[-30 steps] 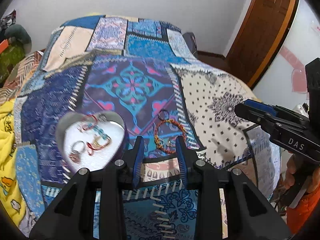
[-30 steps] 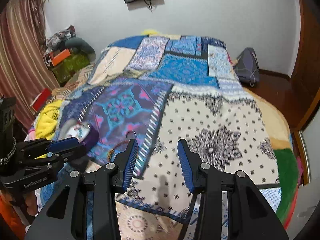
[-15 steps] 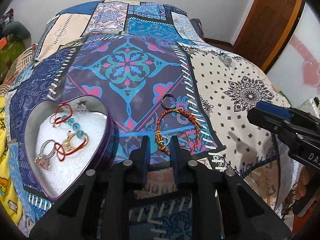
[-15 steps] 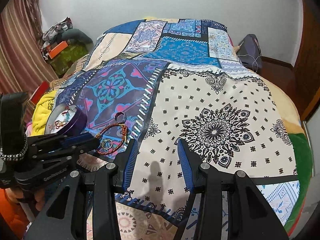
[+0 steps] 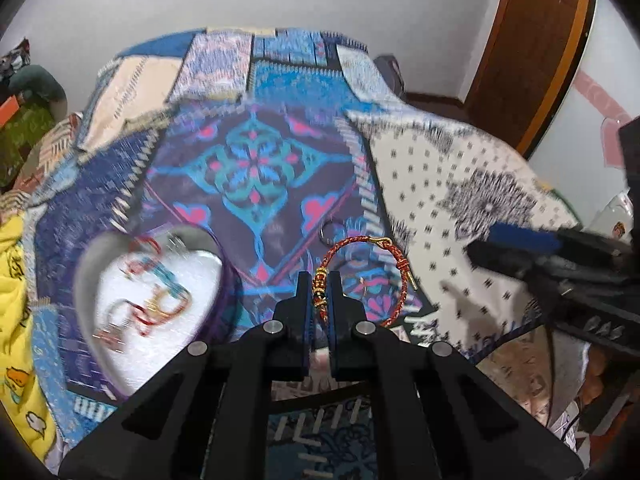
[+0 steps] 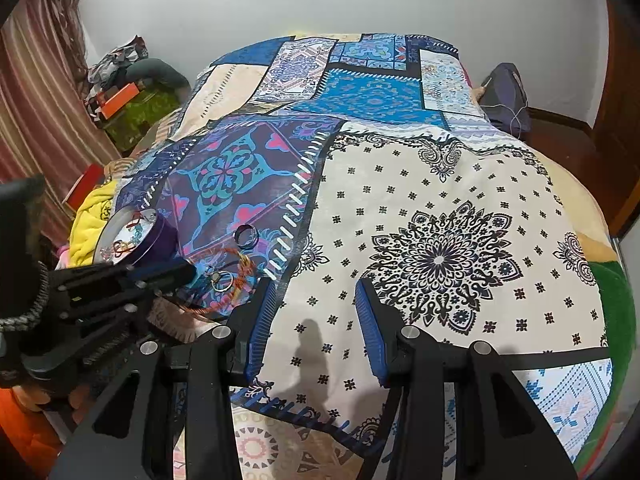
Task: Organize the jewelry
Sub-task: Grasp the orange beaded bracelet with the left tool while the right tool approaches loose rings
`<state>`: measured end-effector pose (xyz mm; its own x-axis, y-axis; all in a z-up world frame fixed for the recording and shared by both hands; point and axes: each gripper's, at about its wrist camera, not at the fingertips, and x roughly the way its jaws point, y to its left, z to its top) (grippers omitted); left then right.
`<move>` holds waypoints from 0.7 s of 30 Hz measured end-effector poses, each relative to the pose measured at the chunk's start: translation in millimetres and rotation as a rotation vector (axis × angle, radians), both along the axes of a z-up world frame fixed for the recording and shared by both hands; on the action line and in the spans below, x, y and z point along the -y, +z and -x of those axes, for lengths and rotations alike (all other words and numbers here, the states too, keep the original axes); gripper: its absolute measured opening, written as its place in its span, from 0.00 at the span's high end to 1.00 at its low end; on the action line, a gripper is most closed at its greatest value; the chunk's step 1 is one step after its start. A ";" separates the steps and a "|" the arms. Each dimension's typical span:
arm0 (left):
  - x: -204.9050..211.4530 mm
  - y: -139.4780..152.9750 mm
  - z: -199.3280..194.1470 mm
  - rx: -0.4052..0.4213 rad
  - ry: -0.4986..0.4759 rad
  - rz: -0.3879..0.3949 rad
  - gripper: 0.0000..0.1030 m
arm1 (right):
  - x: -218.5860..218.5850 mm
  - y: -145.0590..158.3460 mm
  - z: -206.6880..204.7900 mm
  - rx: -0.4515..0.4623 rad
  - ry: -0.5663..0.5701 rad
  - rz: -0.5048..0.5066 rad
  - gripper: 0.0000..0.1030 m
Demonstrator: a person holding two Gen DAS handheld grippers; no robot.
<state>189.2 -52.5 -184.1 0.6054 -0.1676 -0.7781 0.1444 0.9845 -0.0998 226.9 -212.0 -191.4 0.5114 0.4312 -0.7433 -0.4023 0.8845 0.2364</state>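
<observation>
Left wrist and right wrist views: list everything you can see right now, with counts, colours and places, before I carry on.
Red braided cord bracelet with gold beads: one, clamped at its beaded part in the left tongs.
Heart-shaped purple tin with white lining: one, on the bed, left of the bracelet, holding several red, teal and gold pieces, blurred.
Dark wide ring: one, on the purple patch.
Thin metal ring: one, near the bracelet.
Patchwork bedspread: one, blue, purple, white.
Left tongs: black, blue pads, shut on the bracelet.
Right tongs: open, holding nothing, over the white patch.
</observation>
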 end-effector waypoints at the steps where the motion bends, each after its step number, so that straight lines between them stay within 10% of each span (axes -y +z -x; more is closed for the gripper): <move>1: -2.2 6.6 1.8 0.019 0.005 0.002 0.95 | -2.5 -0.2 -0.3 -0.002 0.005 -0.002 0.63; 21: -55.4 31.6 14.6 0.095 0.103 0.037 0.95 | -80.1 -29.1 -8.1 -0.047 0.188 0.049 0.68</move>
<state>174.6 2.8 -152.4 0.6919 -0.1285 -0.7105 0.0532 0.9904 -0.1274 235.0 -131.8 -220.5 0.3893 0.4787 -0.7870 -0.5507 0.8058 0.2178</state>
